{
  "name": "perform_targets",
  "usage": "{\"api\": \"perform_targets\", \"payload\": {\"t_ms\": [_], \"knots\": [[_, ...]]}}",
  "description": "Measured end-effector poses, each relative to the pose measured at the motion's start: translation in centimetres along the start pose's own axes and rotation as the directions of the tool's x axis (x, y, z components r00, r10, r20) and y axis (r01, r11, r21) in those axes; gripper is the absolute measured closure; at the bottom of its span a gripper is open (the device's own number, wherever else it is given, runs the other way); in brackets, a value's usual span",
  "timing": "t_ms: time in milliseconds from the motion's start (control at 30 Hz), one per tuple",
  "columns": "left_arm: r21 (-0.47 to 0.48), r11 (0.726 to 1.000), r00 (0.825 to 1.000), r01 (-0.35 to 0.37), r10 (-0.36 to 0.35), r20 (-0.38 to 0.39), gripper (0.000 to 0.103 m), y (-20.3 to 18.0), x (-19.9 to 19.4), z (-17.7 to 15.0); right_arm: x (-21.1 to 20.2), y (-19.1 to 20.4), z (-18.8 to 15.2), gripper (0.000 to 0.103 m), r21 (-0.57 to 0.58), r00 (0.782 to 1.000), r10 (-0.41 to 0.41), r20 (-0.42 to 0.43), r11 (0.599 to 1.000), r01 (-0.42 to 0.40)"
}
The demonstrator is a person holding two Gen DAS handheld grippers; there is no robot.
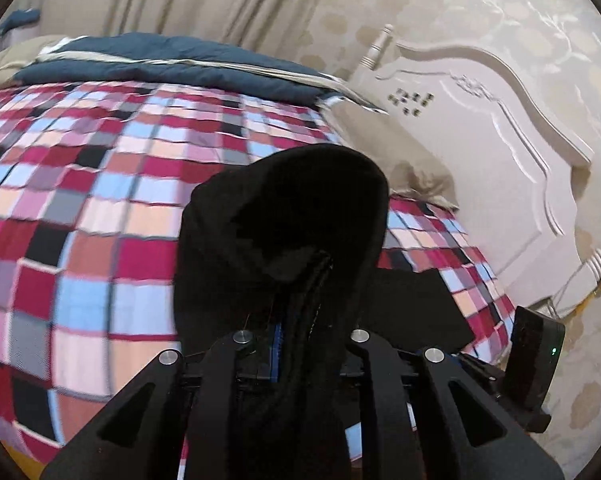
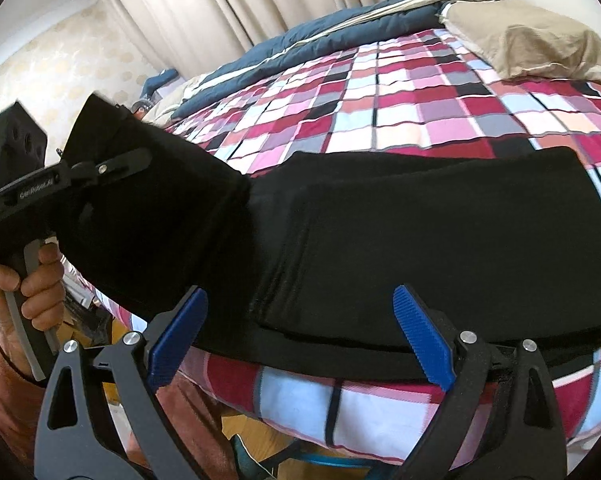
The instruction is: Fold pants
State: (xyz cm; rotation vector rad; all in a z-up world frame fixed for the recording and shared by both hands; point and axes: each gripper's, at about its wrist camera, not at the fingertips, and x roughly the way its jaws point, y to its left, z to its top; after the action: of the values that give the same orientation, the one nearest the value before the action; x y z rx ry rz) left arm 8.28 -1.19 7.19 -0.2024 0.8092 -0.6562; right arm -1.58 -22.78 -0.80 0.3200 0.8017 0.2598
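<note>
The right hand-held gripper (image 2: pixel 300 336) stands apart, empty, above the black pants (image 2: pixel 420 248) on the bed (image 2: pixel 380 112). Their long axis runs three to nine o'clock, where the left hand-held gripper (image 2: pixel 112 164) clamps the lifted end.

The black pants (image 2: pixel 420 240) lie folded flat across the near edge of the bed. One end is lifted off it, draping in a rounded hump (image 1: pixel 284 216).

Black tongs (image 2: pixel 300 344) with ribbed blue pads (image 2: pixel 422 338), silver screws, and a rust-coloured sleeve (image 2: pixel 4 404).
</note>
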Motion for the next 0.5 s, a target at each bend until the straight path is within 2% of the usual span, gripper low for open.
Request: {"api": "perform_targets", "payload": {"t_ms": [100,200,500], "knots": [[0.047,0.999,1.0,0.014,-0.012,-0.026,0.089,-2.9,2.0,0.3,-1.2,-0.8,-0.2,0.009,0.014,1.0,-0.01,0.018,1.0,0.009],[0.056,0.998,0.998,0.029,-0.026,-0.066,0.089,-5.1,4.5,0.4,-2.8,-1.8,-0.4,0.009,0.029,0.999,-0.023,0.037,0.999,0.022],[0.104,0.994,0.986,-0.016,0.032,-0.162,0.089,-10.5,12.5,-0.6,-6.4,-5.6,-2.8,0.009,0.093,0.995,-0.082,0.054,0.993,0.077]]}}
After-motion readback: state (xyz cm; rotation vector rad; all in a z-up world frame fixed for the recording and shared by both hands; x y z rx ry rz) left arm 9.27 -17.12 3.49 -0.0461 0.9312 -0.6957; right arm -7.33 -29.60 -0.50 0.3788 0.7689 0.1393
